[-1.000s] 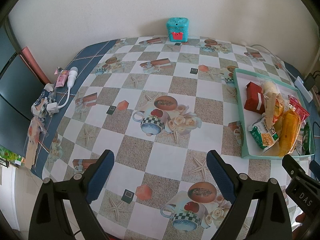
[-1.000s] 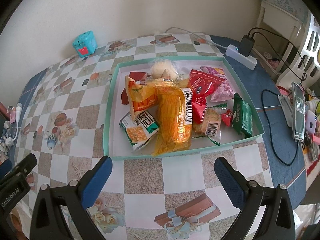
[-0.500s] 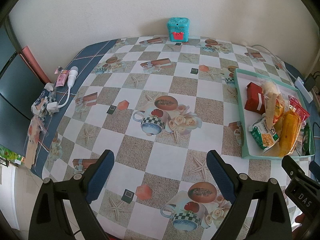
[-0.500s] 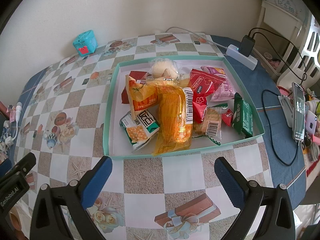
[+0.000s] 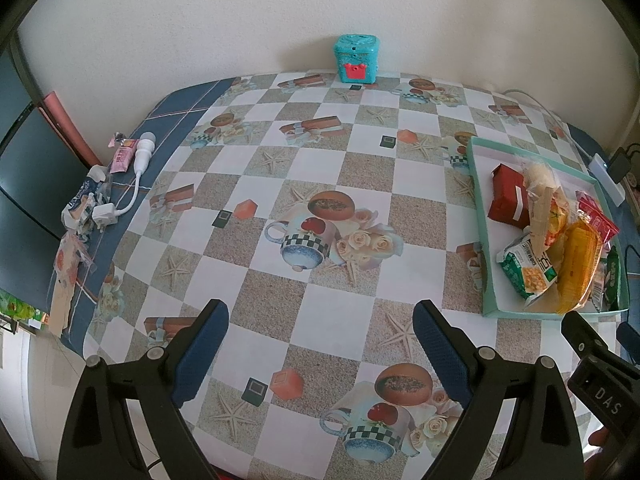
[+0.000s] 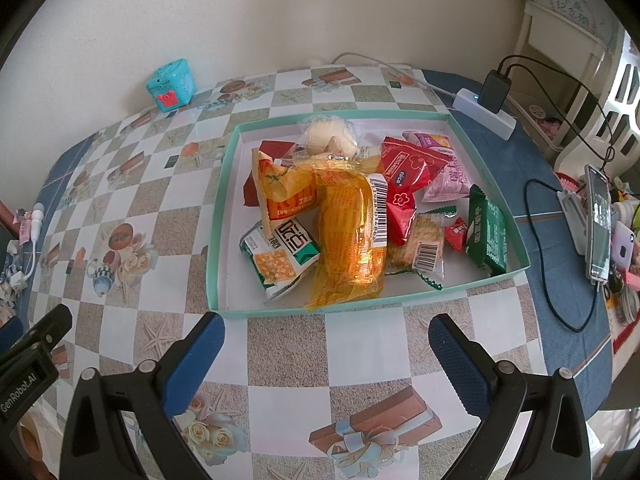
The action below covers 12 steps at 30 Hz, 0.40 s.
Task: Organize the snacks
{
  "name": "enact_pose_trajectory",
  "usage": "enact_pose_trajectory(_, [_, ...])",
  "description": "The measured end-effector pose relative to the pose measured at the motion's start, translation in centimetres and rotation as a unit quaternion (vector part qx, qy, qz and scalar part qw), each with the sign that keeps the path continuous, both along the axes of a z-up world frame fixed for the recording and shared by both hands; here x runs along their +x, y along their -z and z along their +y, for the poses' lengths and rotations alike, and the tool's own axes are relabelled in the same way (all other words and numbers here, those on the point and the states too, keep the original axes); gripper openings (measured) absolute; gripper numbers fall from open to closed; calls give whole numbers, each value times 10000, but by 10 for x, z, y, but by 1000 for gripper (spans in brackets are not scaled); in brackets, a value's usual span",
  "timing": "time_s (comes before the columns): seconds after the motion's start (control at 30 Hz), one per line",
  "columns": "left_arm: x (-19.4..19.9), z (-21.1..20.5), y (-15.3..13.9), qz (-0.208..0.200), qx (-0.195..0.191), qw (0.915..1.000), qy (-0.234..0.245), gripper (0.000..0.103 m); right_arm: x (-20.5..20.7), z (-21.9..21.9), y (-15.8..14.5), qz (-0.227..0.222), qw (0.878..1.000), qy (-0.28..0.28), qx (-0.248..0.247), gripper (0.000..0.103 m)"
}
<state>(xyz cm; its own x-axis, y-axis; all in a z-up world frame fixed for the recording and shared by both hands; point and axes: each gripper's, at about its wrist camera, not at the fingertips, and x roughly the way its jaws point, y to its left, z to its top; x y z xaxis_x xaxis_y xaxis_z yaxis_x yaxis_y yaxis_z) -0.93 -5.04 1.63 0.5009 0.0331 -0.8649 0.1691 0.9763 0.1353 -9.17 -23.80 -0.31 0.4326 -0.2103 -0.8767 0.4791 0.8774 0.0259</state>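
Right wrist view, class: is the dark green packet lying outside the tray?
No. The dark green packet lies inside the tray, near its right wall, beside the other snacks.

In the left wrist view, the black body of the other gripper (image 5: 604, 392) carries the white letters "DAS". In the right wrist view, the black gripper body (image 6: 24, 380) reads "GenRobot.AI". The red snack packet (image 6: 408, 184) in the tray shows the small word "nico". Other printing on packets is not legible.
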Motion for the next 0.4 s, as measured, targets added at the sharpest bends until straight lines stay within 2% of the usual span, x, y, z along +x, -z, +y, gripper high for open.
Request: enact_pose_trajectory(0.4, [-5, 0, 0, -41, -22, 10000, 13, 94, 0, 0, 0, 4, 10000, 3, 0, 103])
